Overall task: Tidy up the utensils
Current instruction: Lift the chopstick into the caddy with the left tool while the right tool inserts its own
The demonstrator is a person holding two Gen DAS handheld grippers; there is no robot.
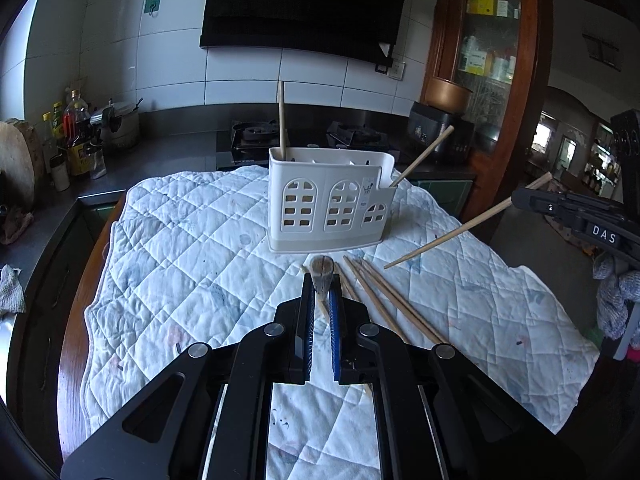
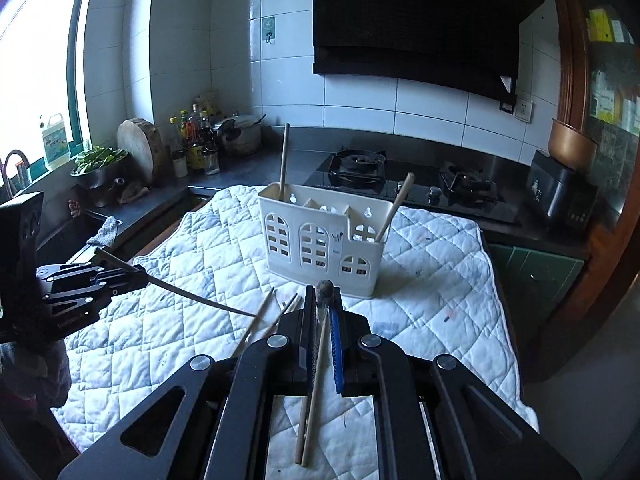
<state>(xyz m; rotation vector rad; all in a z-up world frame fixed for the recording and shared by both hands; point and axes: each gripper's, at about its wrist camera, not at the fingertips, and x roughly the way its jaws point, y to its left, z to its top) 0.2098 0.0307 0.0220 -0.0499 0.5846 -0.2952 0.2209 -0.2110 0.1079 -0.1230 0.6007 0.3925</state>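
Black gripper [image 1: 323, 292], blue pads [image 1: 335, 312]

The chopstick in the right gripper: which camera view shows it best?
The left wrist view: the chopstick shows nearly whole, slanting from the right gripper. The right wrist view shows only its round end and part of its shaft between the shut jaws.

right gripper [image 2: 322, 300] clamping chopstick [image 2: 314, 392] (above quilt [image 2: 432, 280]), white holder [image 2: 320, 248] ahead

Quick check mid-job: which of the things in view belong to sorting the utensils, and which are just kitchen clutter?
Job:
- white holder, two chopsticks standing in it
- loose chopsticks on the quilted cloth
- left gripper, shut on a chopstick
- right gripper, shut on a chopstick

Clutter:
- bottles
- chopping board
- stove
- bowl of greens
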